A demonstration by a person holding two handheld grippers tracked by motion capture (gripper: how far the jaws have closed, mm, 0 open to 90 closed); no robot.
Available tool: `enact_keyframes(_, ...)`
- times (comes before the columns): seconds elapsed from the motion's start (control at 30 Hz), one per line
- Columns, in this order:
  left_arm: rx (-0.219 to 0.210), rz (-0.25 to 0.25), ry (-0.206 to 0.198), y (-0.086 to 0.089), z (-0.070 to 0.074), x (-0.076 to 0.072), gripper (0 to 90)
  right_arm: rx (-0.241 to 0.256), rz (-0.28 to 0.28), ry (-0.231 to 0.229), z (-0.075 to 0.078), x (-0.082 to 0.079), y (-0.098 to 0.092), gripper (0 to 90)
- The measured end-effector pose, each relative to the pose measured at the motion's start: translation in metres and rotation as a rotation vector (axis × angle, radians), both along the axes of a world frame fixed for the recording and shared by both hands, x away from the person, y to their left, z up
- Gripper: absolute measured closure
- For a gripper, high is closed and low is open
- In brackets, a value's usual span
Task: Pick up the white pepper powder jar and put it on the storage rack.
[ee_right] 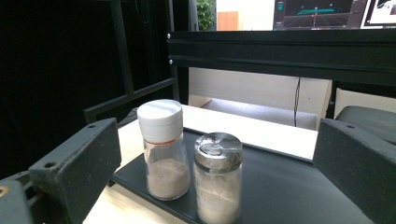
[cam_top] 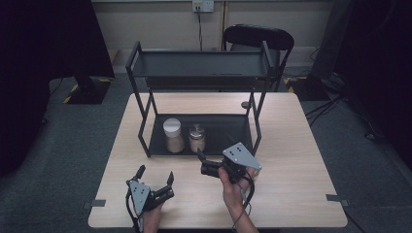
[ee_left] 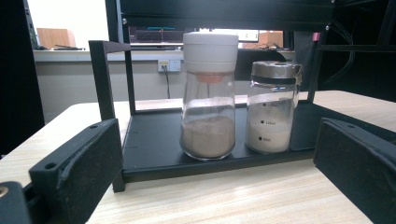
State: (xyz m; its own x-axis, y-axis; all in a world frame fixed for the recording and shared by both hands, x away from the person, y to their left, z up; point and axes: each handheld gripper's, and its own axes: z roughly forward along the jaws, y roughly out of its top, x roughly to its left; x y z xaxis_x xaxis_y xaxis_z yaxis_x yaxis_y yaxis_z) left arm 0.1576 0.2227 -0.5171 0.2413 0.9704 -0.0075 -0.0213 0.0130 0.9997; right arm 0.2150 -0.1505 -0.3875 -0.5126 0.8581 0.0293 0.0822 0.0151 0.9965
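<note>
both grippers' fingers spread wide, empty, before two jars [cam_top: 173,135] on the rack's lower shelf [cam_top: 228,133]

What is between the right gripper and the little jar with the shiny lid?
Nothing visible. The right gripper hangs open just in front of the shiny-lidded jar on the rack's bottom shelf. The white-lidded jar stands beside it, not in the way.
</note>
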Motion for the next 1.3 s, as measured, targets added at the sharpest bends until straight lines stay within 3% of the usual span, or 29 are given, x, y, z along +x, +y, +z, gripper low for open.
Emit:
enact_keyframes(0.8, 0.0, 0.001, -0.001, 0.0, 0.0, 0.0, 0.7, 0.039, -0.086, -0.038, -0.017, -0.04, -0.041, 0.1)
enact_keyframes(1.3, 0.0, 0.003, 0.0, 0.0, 0.0, 0.0, 0.7, 0.061, -0.136, -0.018, -0.038, -0.057, -0.066, 0.0)
